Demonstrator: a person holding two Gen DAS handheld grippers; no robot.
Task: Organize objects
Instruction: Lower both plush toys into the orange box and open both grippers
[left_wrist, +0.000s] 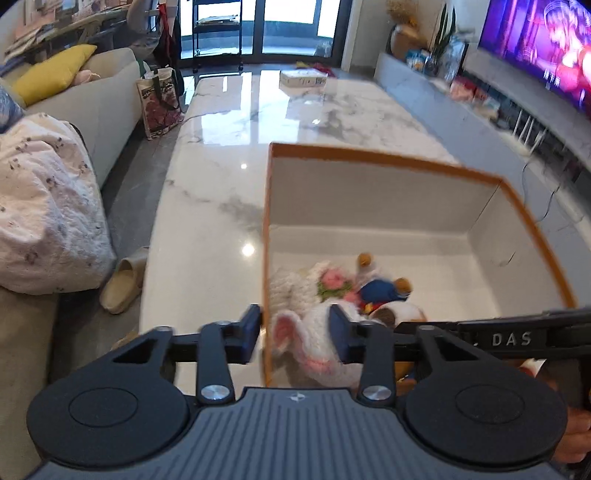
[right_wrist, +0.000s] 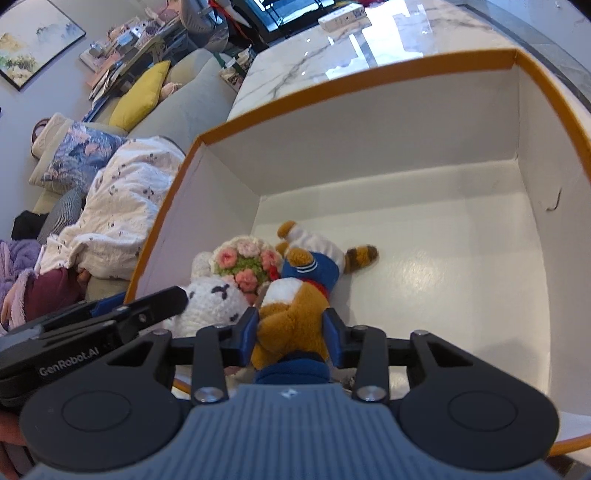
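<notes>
A: Left gripper (left_wrist: 295, 332) tilts down over the box's (left_wrist: 388, 158) near left wall. Its fingers straddle that wall and the white knitted bunny's (left_wrist: 317, 343) pink-lined ear; whether they pinch it, I cannot tell.

B: Right gripper (right_wrist: 291, 328) also angles down into the box (right_wrist: 354, 81), pinching the brown plush fox (right_wrist: 291, 317).

A: Fox's orientation?

B: Long axis runs away from the gripper, striped tail (right_wrist: 360, 256) toward the far wall; blue jacket, white trousers.

A: Bunny (right_wrist: 210, 302) lies left of it, touching, flower bouquet (right_wrist: 245, 264) on top. All sit in the box's near left corner, on the marble table (left_wrist: 207, 192).
</notes>
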